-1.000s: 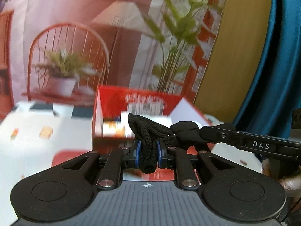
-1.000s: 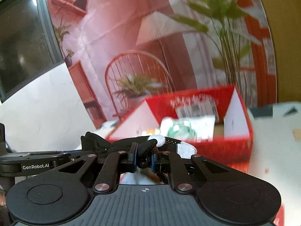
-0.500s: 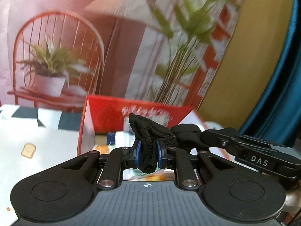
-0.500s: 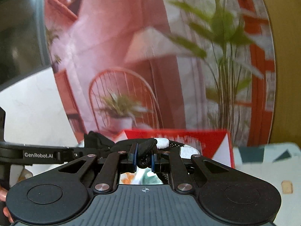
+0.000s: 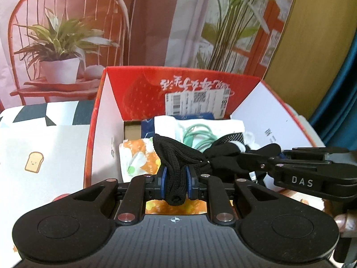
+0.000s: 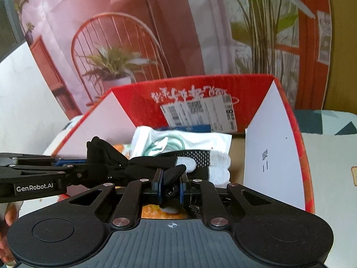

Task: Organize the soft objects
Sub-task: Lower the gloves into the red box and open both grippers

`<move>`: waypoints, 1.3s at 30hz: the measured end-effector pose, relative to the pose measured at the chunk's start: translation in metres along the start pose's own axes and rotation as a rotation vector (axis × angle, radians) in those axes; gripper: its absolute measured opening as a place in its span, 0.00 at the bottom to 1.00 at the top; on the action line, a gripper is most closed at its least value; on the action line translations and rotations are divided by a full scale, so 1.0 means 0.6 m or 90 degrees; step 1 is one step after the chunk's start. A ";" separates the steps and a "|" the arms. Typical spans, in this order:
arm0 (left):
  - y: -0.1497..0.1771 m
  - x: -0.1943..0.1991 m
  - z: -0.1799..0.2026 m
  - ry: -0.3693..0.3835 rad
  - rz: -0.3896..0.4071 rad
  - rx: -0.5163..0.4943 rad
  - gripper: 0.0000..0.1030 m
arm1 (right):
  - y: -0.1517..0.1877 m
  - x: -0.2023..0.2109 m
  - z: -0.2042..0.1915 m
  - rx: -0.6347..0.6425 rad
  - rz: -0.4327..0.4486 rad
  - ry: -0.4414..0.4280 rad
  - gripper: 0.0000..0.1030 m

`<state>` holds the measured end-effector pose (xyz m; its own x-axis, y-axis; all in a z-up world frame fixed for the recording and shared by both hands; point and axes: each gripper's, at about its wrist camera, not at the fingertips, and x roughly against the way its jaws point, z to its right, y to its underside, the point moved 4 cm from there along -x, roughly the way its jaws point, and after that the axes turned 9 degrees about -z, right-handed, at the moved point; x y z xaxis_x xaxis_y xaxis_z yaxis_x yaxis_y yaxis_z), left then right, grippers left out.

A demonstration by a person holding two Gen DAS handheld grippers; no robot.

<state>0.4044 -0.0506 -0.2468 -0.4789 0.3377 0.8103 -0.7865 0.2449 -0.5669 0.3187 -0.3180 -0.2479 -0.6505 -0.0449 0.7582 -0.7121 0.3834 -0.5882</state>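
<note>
left gripper [image 5: 175, 176] & right gripper [image 6: 170, 184] both clamp black sock [image 5: 176, 156] over red box [image 5: 133, 84]

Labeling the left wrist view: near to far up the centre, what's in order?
left hand-held gripper → black sock it is shut on → white cloth with green print in the box → shipping label → red box back wall → backdrop.

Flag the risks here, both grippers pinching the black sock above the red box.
1. The black sock is held by both grippers; if the left gripper and right gripper release unevenly, it may snag.
2. It could drape over the red box wall.
3. It may bury the white T-shirt.
</note>
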 end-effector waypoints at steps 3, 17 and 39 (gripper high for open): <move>0.000 -0.005 0.002 -0.004 -0.009 -0.004 0.19 | 0.005 -0.006 0.001 -0.005 -0.016 0.001 0.13; -0.002 0.023 0.004 -0.037 0.027 -0.019 0.62 | 0.009 -0.007 0.009 -0.025 -0.031 0.029 0.25; 0.037 0.164 0.011 -0.058 0.113 -0.005 1.00 | 0.043 0.110 -0.014 0.032 0.110 0.076 1.00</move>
<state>0.3372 -0.0181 -0.1789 -0.6435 0.2922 0.7075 -0.6835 0.1967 -0.7029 0.2597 -0.3035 -0.2107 -0.7302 0.1285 0.6711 -0.6069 0.3293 -0.7234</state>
